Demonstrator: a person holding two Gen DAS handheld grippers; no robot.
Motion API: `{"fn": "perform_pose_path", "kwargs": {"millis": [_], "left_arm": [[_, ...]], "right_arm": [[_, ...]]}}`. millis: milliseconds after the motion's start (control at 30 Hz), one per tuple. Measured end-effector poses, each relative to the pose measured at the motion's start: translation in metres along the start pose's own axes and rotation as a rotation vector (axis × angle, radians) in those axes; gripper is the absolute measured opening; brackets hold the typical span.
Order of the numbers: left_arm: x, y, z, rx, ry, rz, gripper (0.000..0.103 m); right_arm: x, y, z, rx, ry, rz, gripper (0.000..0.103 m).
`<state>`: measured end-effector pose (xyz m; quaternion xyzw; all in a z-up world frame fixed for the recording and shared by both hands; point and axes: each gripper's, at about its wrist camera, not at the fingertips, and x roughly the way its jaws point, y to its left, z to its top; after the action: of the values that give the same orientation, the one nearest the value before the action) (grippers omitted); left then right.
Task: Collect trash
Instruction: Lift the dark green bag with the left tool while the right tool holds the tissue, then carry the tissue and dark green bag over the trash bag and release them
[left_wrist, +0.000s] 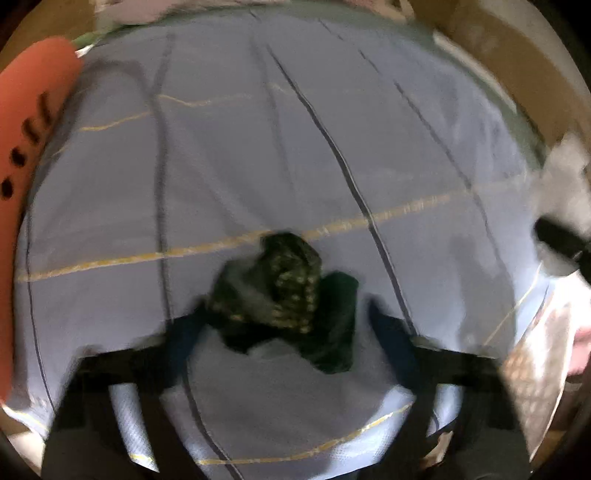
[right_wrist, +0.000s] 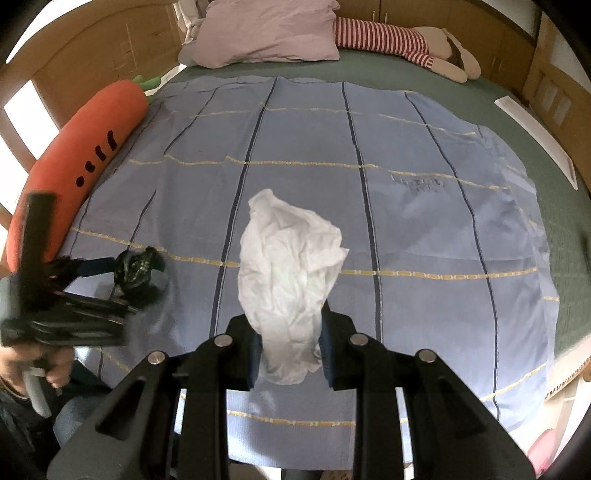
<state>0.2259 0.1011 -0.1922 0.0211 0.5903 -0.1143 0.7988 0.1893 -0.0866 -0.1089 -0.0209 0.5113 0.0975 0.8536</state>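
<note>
Left wrist view: the picture is blurred. The left gripper (left_wrist: 288, 325) points steeply down at a pale blue bedsheet (left_wrist: 258, 155) crossed by dark and yellow stripes. Its jaws stand apart, one dark finger on each side near the bottom of the frame. Between them lies a crumpled dark green wrapper (left_wrist: 284, 291) with small gold dots, resting on the sheet; whether the pads touch it the blur does not let me tell. An orange carrot plush (left_wrist: 33, 122) runs along the left edge. At the right edge shows a bit of white plastic and part of a hand (left_wrist: 581, 347).

Right wrist view: the right gripper (right_wrist: 290, 350) has its jaws drawn close on a crumpled white plastic bag (right_wrist: 288, 266), which stands up out of the grip above the blue bedsheet (right_wrist: 424, 229). At the left, a hand (right_wrist: 48, 363) holds the left gripper (right_wrist: 110, 280), its tips down at the dark green wrapper (right_wrist: 136, 267) on the sheet near the carrot plush (right_wrist: 85, 144). Beyond the sheet lie a green bed cover (right_wrist: 461, 96), a lilac pillow (right_wrist: 269, 33) and a soft toy in red and white stripes (right_wrist: 384, 37), with wooden panels (right_wrist: 103, 40) around the bed.
</note>
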Motion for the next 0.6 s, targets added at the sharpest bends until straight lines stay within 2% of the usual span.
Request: {"fn": "perform_pose_path", "kwargs": {"millis": [100,233,267,433,600], "left_arm": [[-0.006,-0.005,-0.001,0.022,-0.037,0.030,0.058],[-0.043,-0.025,-0.012,0.090,-0.202,0.147,0.057],[-0.055,-0.030,-0.016,0.106,-0.238,0.153,0.057],[-0.116,-0.064,-0.038,0.099,-0.392,0.149,0.057],[-0.144,-0.098,-0.063,0.053,-0.433,0.108,0.057]], "right_arm": [[-0.014,0.000,-0.008,0.007,-0.022,-0.017,0.027],[-0.037,-0.003,-0.022,0.029,-0.062,-0.016,0.027],[-0.041,-0.004,-0.025,0.032,-0.071,-0.022,0.027],[-0.068,-0.012,-0.049,0.076,-0.104,-0.038,0.027],[-0.094,-0.027,-0.075,0.128,-0.143,-0.028,0.027]]}}
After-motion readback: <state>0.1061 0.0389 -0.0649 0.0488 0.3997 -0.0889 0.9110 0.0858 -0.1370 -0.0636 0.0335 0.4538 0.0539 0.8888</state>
